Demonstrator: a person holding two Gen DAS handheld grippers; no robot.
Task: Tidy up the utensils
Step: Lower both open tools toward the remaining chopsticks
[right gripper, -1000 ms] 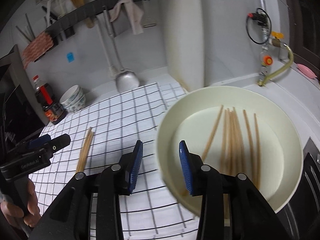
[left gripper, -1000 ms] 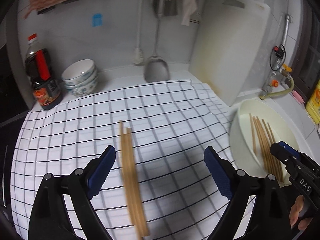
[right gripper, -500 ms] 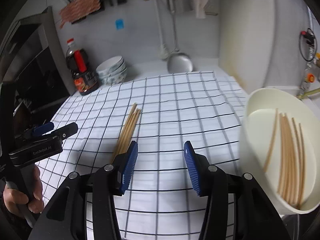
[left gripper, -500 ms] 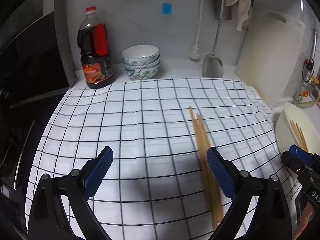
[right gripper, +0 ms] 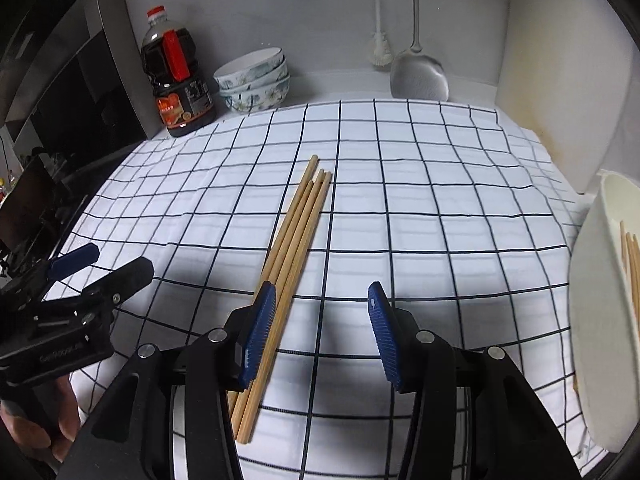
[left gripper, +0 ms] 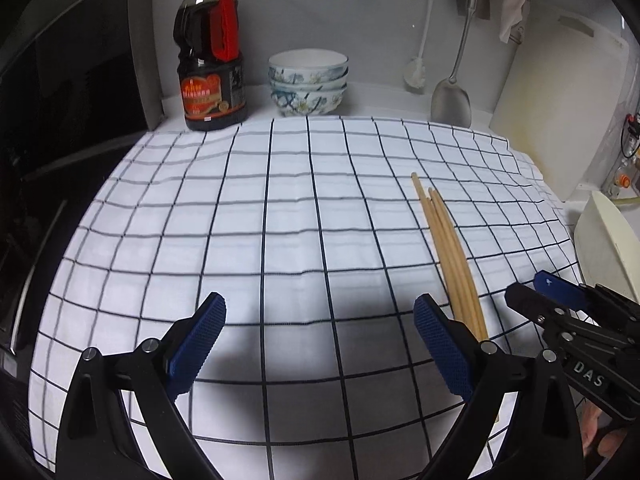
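Cream basin holds chopsticks, perhaps several; both claws, left and right, gape empty.

Cool, even indoor light falls from above, leaving the white black-checked cloth bright, with soft grey shadows pooling near the bottom. Fisheye distortion bows the grid lines; corners vignette black. Focus is fairly sharp, slightly soft at the edges.
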